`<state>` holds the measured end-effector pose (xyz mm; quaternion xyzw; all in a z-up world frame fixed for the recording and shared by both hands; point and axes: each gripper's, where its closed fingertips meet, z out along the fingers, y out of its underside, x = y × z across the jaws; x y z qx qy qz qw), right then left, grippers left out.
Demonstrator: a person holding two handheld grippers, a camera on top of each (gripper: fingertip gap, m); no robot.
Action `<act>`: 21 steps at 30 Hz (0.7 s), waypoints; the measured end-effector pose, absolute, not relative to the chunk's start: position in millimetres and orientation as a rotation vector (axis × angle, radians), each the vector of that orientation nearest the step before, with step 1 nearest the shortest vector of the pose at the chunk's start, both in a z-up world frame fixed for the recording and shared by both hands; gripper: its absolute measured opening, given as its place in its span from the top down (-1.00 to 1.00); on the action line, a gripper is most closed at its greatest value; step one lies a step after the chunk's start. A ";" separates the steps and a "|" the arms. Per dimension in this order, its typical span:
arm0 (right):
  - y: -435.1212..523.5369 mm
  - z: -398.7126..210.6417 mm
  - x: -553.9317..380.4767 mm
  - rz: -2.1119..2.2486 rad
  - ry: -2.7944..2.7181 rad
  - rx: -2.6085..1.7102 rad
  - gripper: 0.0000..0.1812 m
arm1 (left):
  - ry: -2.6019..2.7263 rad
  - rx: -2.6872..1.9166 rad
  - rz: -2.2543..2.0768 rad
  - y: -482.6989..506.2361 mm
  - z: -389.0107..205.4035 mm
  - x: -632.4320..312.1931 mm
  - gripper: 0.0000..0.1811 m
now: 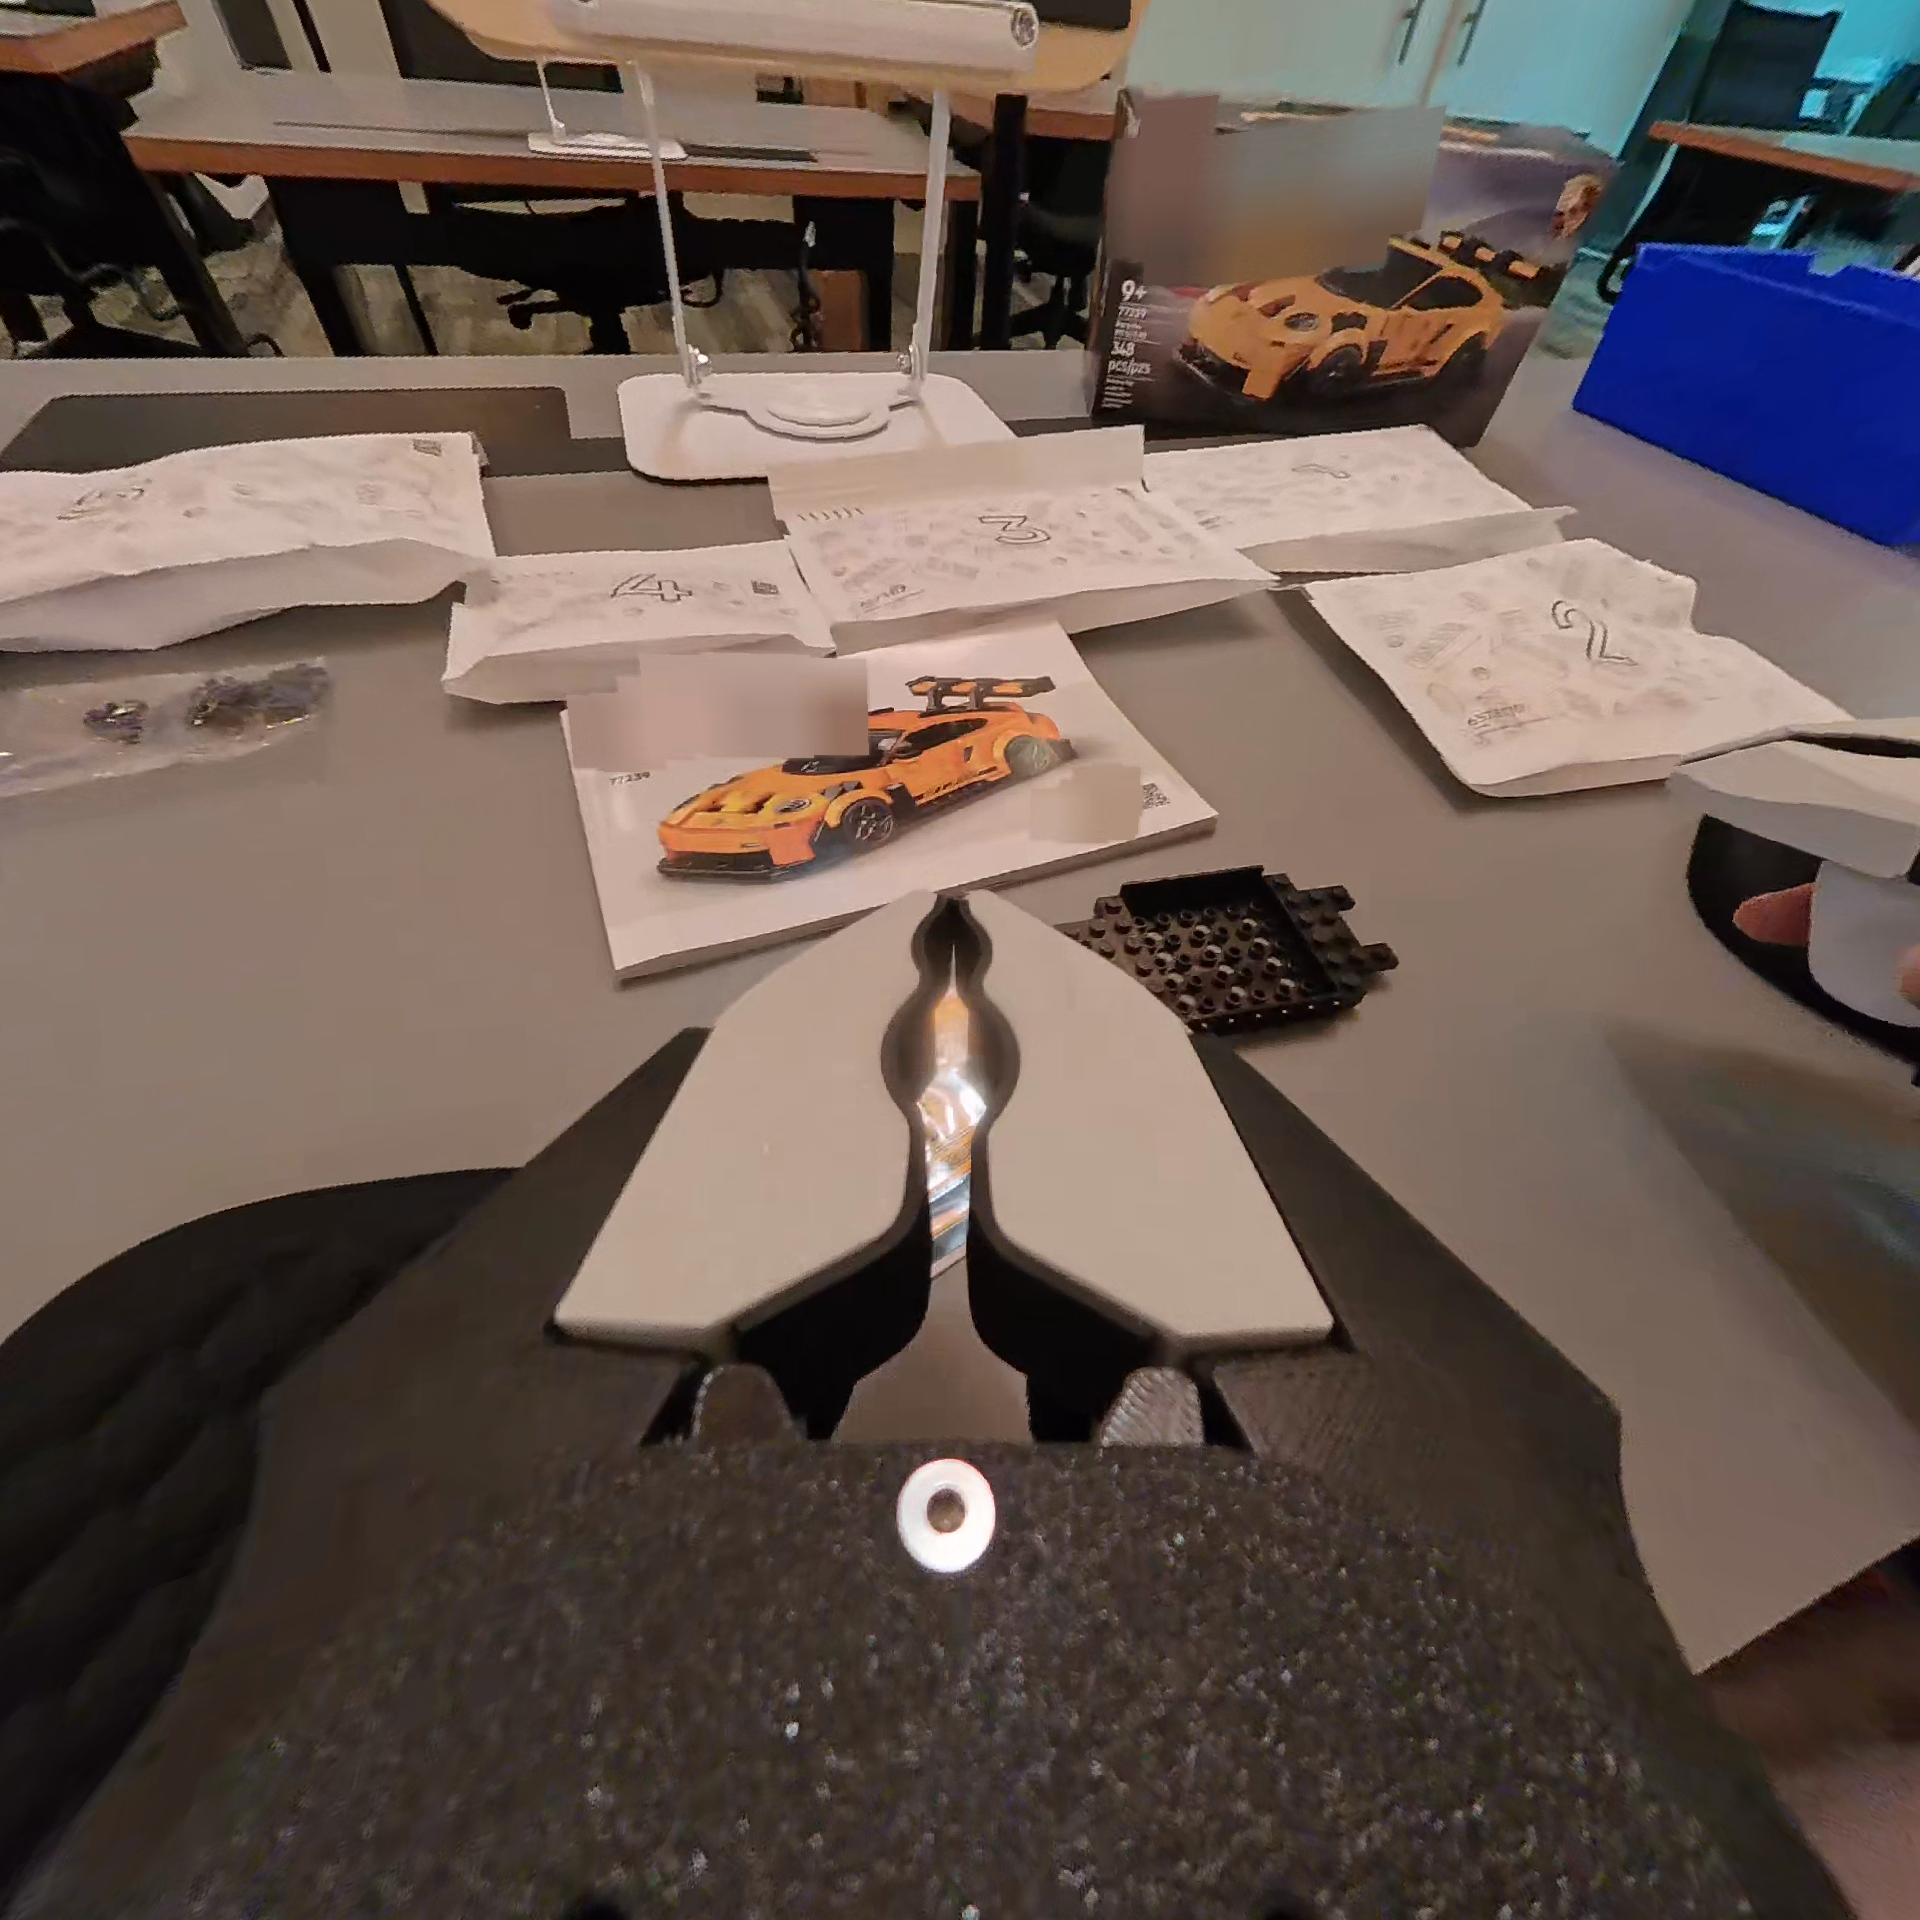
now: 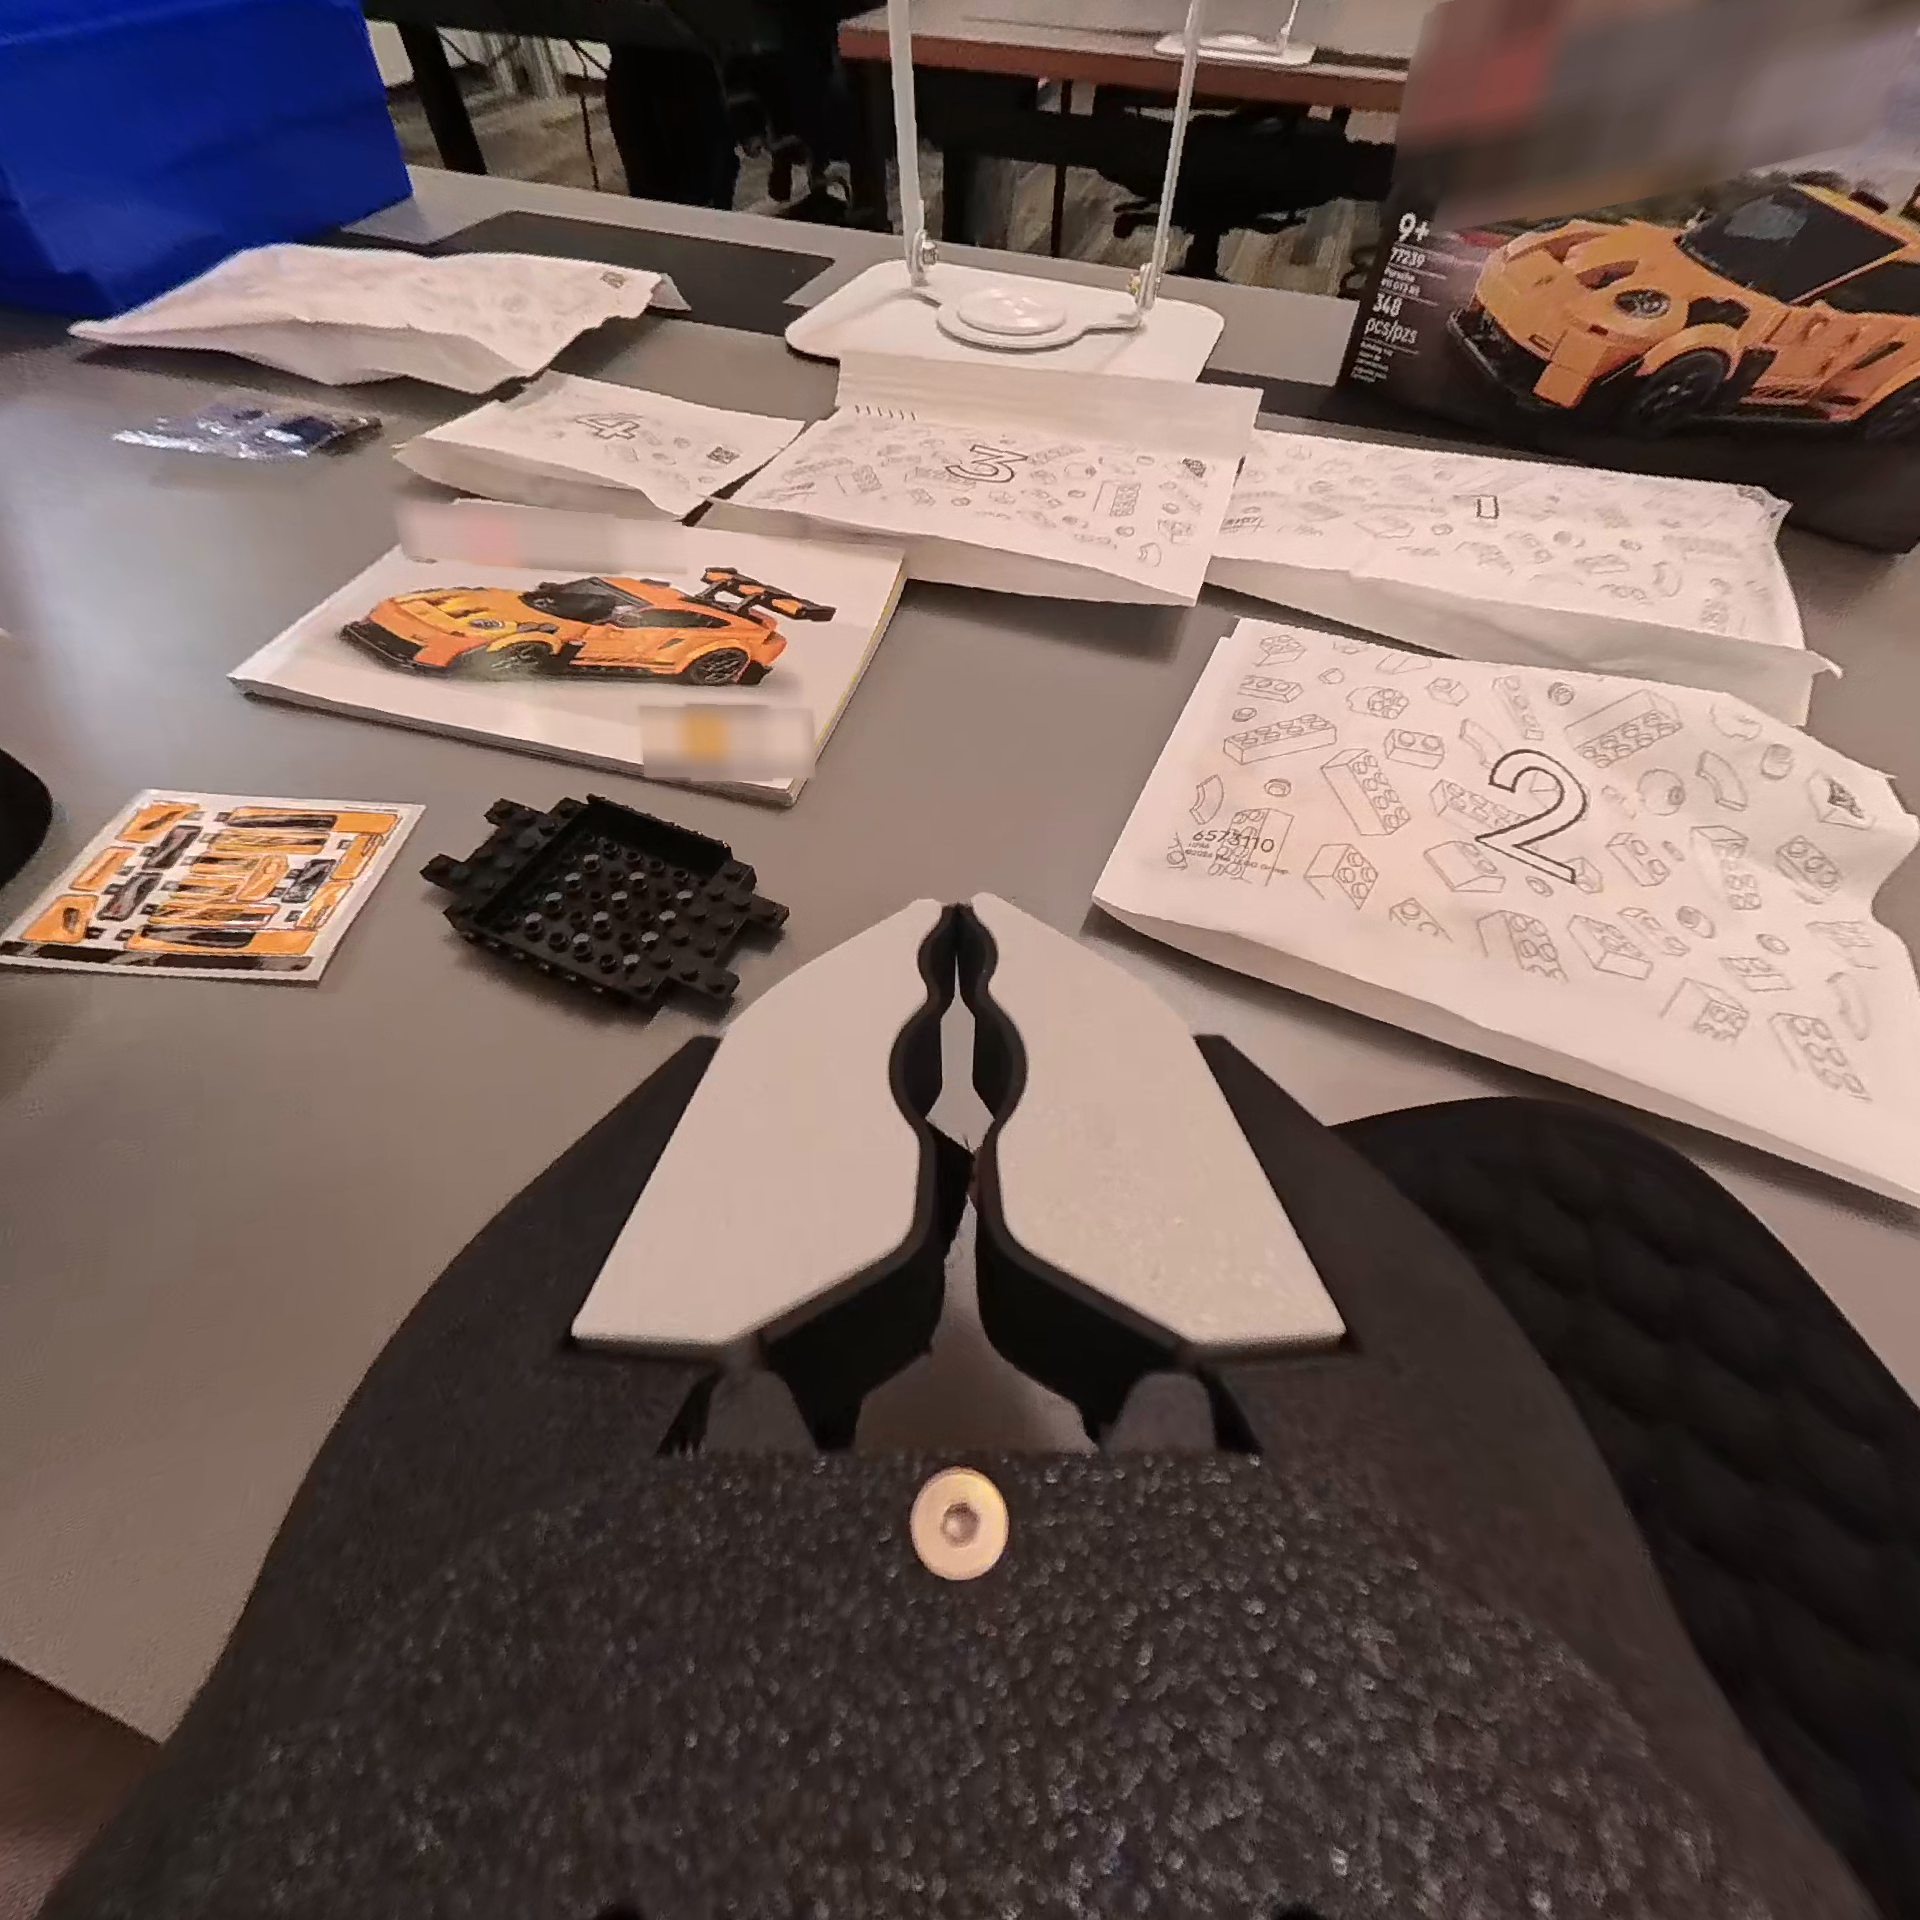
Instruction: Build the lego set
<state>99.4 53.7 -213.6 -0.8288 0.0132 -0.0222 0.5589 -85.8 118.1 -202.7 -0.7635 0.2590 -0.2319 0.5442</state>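
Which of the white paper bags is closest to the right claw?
The paper bag with the big numeral two, lying just right of the right claw; the other bags lie farther back, toward the box.

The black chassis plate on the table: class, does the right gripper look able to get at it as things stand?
Probably yes. The black chassis plate lies bare on the grey table, just ahead and left of the right gripper, with nothing between. Its fingers are shut and would need opening first.

On the grey tabletop (image 2: 987,810), the black studded lego base plate (image 2: 603,904) is set between the orange sticker sheet (image 2: 208,883) at left and the white paper bag (image 2: 1507,862) at right; the printed instruction booklet (image 2: 582,665) is laid behind it.
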 end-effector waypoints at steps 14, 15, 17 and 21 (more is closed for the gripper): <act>54.4 -225.1 114.8 -0.097 0.053 -2.021 1.00 | 0.662 -1.886 -0.467 128.4 -216.3 -92.4 1.00; 55.1 -223.7 115.8 -0.105 0.048 -2.025 1.00 | 0.666 -1.887 -0.463 129.4 -214.0 -93.4 1.00; 56.7 -219.9 118.6 -0.116 0.043 -2.038 1.00 | 0.670 -1.890 -0.453 132.7 -208.5 -96.4 1.00; 61.6 -208.8 129.5 -0.109 0.055 -2.044 1.00 | 0.635 -1.879 -0.444 143.5 -196.3 -105.1 1.00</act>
